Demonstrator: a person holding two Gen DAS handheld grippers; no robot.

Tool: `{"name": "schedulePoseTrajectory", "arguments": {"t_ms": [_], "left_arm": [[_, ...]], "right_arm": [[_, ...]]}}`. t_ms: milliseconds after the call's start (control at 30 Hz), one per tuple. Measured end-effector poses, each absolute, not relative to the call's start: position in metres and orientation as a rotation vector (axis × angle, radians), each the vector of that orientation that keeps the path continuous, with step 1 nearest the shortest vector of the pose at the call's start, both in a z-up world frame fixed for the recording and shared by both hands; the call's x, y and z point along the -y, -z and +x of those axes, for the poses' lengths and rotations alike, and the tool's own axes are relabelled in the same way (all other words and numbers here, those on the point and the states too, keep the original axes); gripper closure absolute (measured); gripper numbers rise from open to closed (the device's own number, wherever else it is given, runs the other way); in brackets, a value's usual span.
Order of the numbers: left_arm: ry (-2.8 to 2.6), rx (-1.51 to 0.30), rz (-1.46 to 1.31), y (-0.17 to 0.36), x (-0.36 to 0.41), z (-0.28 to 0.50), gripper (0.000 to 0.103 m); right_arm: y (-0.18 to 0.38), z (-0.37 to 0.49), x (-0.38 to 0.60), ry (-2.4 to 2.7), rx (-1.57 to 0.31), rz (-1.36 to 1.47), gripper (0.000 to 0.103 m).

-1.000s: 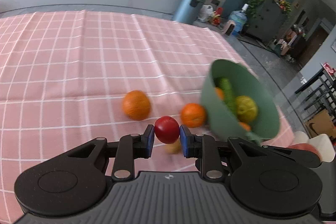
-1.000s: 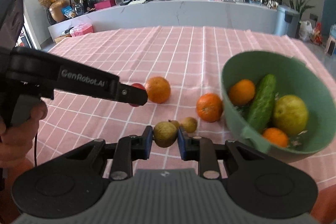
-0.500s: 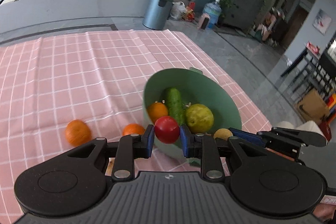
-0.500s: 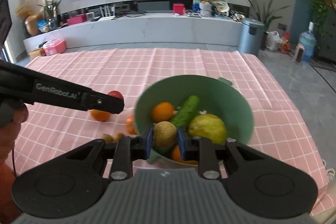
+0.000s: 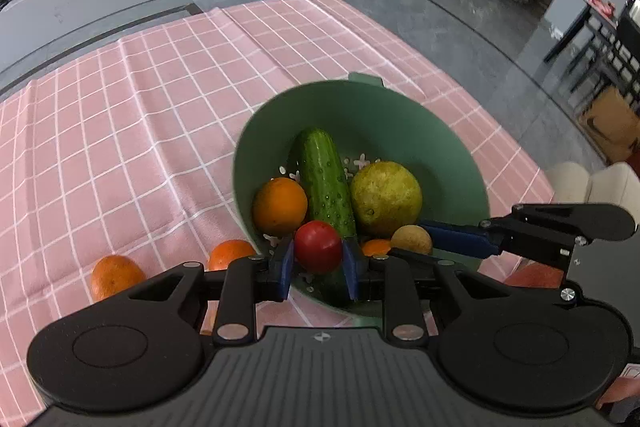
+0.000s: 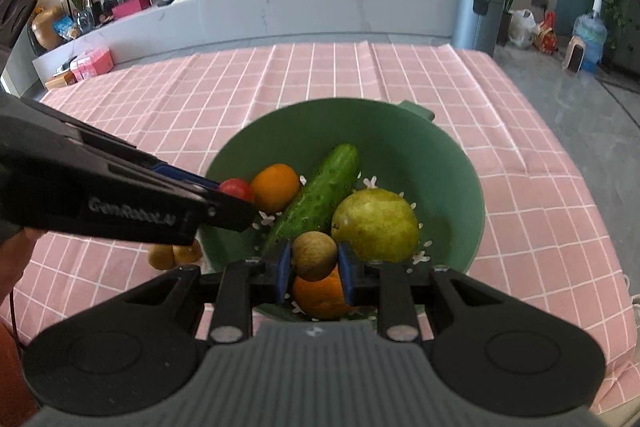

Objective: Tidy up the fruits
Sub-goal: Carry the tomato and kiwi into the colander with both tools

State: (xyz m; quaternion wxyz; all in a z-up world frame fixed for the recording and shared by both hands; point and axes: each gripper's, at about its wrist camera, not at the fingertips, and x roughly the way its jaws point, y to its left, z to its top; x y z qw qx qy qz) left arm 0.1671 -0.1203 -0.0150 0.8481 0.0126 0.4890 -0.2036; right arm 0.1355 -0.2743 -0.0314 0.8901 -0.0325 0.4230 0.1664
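Two oranges (image 5: 117,275) wait on the pink checked table (image 5: 120,147) at the left, just outside the green bowl (image 5: 448,147), with two small brown fruits (image 6: 174,254) beside it in the right wrist view. The left hand-held gripper (image 5: 318,259) is clamped on a red tomato (image 5: 318,246) and hangs over the bowl's near-left rim. Under it lie an orange (image 5: 280,206), a cucumber (image 5: 325,179) and a large yellow-green fruit (image 5: 386,198). To the right, the right hand-held gripper (image 6: 314,263) is clamped on a small brown fruit (image 6: 314,255) above another orange (image 6: 320,297) at the bowl's near edge.

The likely trouble is in the release. The tomato sits close to the rim, so letting go there could send it off the edge and onto the table. It could also fall onto the hard cucumber and bruise or split. The round brown fruit could bounce off the orange below and roll out. The two hand-held grippers are near each other over a crowded bowl, and a hurried drop could knock them together or tip the bowl.
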Motion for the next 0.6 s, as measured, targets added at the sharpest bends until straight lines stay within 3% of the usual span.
{"name": "schedulePoseTrajectory", "arguments": {"t_ms": [400, 600], "left_arm": [[0.423, -1.039, 0.113, 0.025, 0.134, 0.174, 0.074], [0.414, -1.025, 0.128, 0.027, 0.136, 0.173, 0.067]], "right_arm": [[0.043, 0.150, 0.274, -0.362, -0.955, -0.035, 0.082], [0.044, 0.150, 0.275, -0.361, -0.967, -0.025, 0.081]]}}
